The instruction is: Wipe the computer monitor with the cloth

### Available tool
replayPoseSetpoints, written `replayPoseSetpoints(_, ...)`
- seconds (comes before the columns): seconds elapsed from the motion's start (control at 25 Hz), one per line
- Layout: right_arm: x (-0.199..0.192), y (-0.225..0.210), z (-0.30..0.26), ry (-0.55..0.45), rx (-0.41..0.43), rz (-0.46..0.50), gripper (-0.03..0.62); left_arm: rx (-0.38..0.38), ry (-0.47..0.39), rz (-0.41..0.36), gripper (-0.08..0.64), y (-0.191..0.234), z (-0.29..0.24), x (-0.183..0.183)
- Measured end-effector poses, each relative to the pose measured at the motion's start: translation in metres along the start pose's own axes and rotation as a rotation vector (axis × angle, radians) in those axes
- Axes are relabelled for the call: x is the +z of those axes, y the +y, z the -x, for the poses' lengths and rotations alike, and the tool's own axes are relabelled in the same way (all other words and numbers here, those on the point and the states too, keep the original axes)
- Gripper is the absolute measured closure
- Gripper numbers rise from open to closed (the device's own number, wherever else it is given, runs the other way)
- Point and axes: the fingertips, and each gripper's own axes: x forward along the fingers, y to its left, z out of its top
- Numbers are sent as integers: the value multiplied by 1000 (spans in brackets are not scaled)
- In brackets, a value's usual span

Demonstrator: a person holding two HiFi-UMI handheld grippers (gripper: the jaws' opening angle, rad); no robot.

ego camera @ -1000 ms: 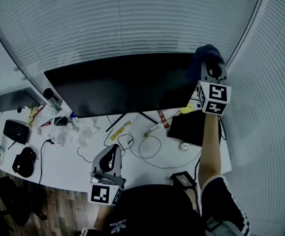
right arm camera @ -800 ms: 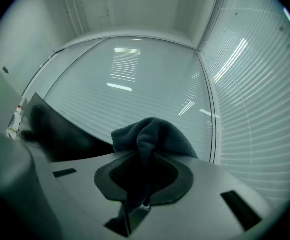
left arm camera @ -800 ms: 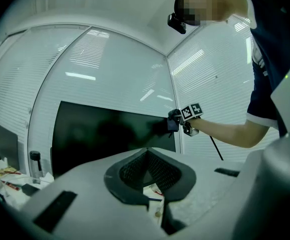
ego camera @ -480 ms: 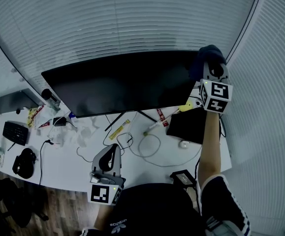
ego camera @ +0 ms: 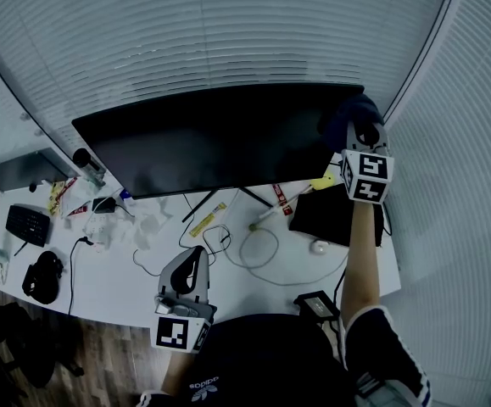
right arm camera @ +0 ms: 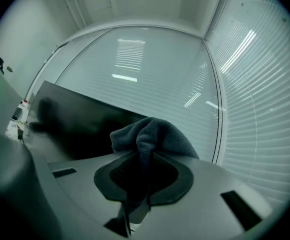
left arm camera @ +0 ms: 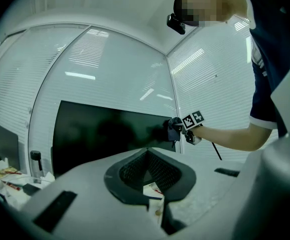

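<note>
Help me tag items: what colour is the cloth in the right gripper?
Plain dark blue-grey, no pattern; the cloth shows best in the right gripper view.

Curved slatted blinds (ego camera: 228,32) wrap the room — white desk (ego camera: 118,282) above a dark wood floor (ego camera: 101,359).

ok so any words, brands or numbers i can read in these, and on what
"adidas": small white print with a logo on the person's dark clothing, just legible at the bottom of the head view.
Marker cubes on the left gripper and right gripper: square patterns only, no words.
Yellow strip and red-and-white packet on the desk: print too small to read.
</note>
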Motion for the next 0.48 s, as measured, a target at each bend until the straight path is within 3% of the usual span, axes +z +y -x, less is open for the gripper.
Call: replayPoseSetpoints(0.48, -34, 11, -2, 47, 24, 1, 546, 8, 25, 7, 555, 2, -5, -5)
